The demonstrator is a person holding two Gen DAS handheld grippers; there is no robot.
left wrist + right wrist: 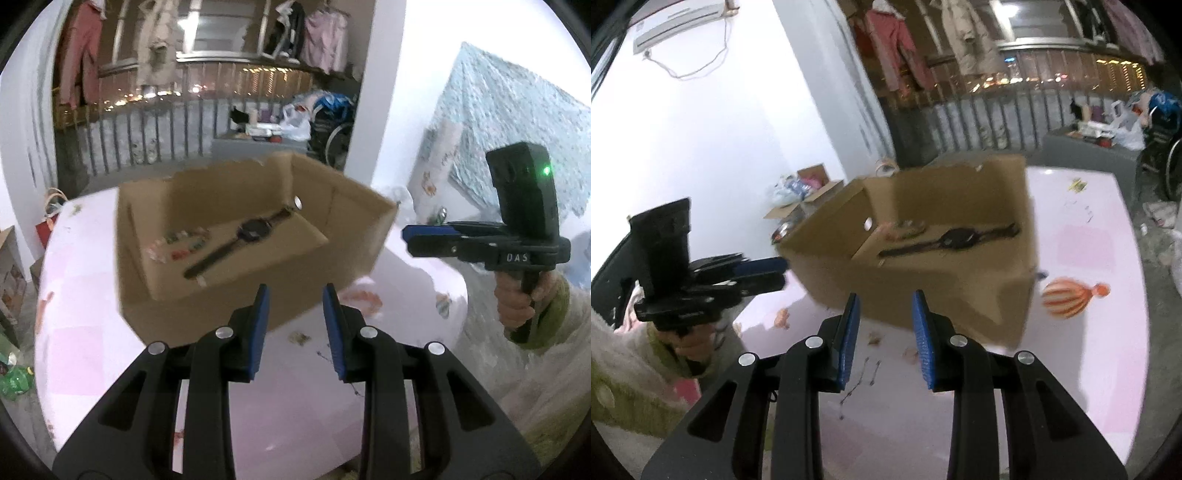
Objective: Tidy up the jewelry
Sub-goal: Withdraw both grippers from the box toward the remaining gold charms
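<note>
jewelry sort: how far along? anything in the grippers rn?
Done: a black wristwatch and a multicoloured bead bracelet already lie in the cardboard box. In hand: nothing; the left gripper and right gripper both stand open and empty, short of the box. Left: small dark chain-like pieces on the pink table, too blurred to identify.

Watch [246,230] + bracelet [177,245] in box [343,236], on table [110,295].

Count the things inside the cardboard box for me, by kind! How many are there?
Inside the cardboard box:
Black watch: 1
Beaded bracelet with coloured beads: 1
Small shiny round thing in the far corner, too blurred to name: 1
Total: 3
</note>
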